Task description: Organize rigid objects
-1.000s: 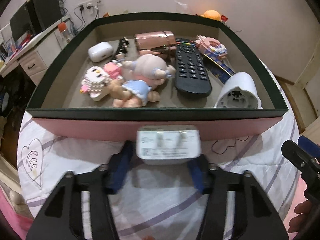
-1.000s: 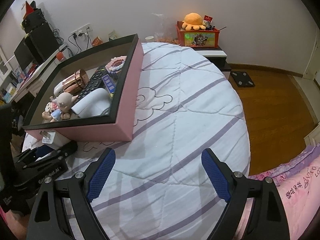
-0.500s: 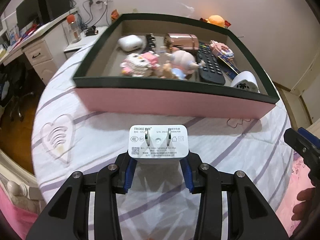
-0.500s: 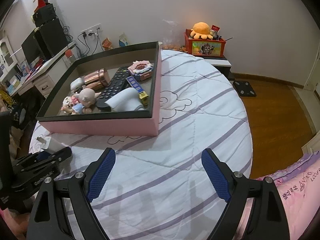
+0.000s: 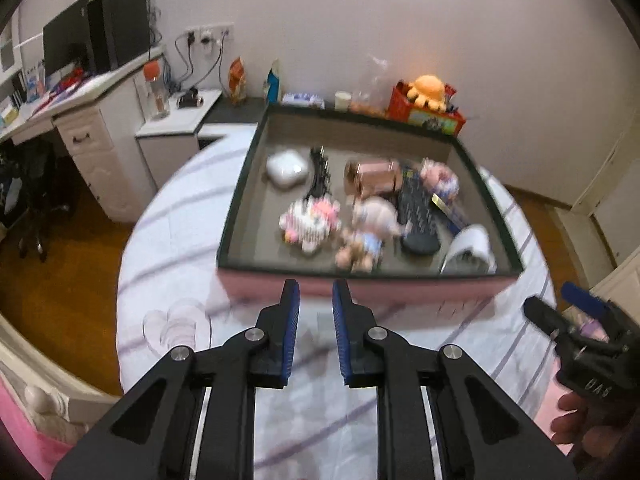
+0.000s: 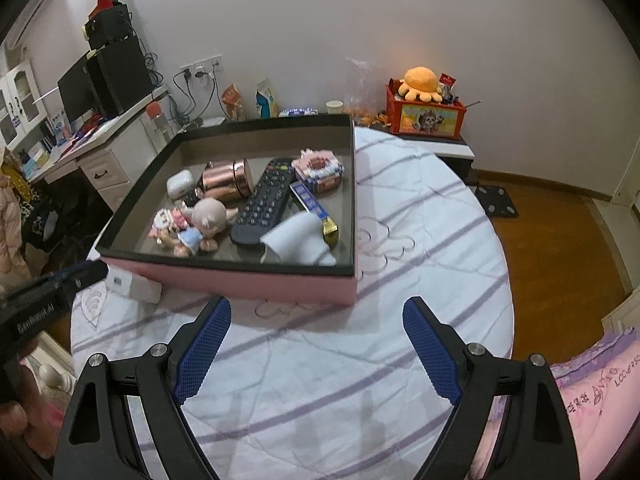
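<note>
A pink box with a dark rim [image 5: 360,286] [image 6: 248,280] sits on the round bed. Inside lie a black remote [image 6: 264,204], a copper cup [image 6: 226,180], a white earbud case [image 6: 180,184], a doll [image 6: 200,228], block toys and a white cone-shaped piece [image 6: 298,240]. A white charger plug [image 6: 132,286] lies on the bed against the box's front left corner. My left gripper [image 5: 314,304] is empty, its jaws close together, raised before the box. My right gripper [image 6: 316,336] is open wide and empty above the bed.
The bed has a white quilt with purple stripes [image 6: 400,280]. A white desk with a monitor [image 5: 80,120] stands to the left. A red toy box with an orange plush [image 6: 424,112] stands on a low shelf by the far wall. Wooden floor [image 6: 560,232] lies to the right.
My left gripper let go of the white charger plug, which now lies by the box's corner. The left gripper has pulled back, risen and narrowed. The right gripper stayed open.
</note>
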The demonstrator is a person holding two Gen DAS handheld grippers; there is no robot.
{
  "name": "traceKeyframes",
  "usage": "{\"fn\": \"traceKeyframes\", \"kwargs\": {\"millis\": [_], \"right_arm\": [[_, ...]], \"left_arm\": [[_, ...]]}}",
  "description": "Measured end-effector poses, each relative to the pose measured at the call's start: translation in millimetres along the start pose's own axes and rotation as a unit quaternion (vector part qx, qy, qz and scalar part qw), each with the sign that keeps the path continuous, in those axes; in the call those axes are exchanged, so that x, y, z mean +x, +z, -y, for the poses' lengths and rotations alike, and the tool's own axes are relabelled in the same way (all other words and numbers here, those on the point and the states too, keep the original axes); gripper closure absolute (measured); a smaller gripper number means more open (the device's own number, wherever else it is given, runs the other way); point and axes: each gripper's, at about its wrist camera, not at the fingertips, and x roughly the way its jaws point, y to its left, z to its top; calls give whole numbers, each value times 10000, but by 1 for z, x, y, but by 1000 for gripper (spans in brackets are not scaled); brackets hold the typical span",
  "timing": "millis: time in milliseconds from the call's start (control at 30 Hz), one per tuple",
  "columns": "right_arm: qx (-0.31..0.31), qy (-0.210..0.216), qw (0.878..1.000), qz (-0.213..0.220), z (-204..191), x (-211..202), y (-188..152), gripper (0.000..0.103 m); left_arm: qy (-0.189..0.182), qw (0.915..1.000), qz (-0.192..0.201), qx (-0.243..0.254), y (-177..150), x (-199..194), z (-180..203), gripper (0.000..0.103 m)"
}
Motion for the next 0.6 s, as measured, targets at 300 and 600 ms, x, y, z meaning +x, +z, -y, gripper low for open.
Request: {"fn": "traceKeyframes", "kwargs": {"millis": [300, 600], "right_arm": [[-60, 73, 9999, -51, -5, 14, 11, 14], [-54, 148, 9997, -174, -8, 24, 7, 14]], "left_arm": [[71, 9995, -300, -44, -8, 20, -8, 57], [49, 9988, -421, -228, -37, 25, -11, 0]]}}
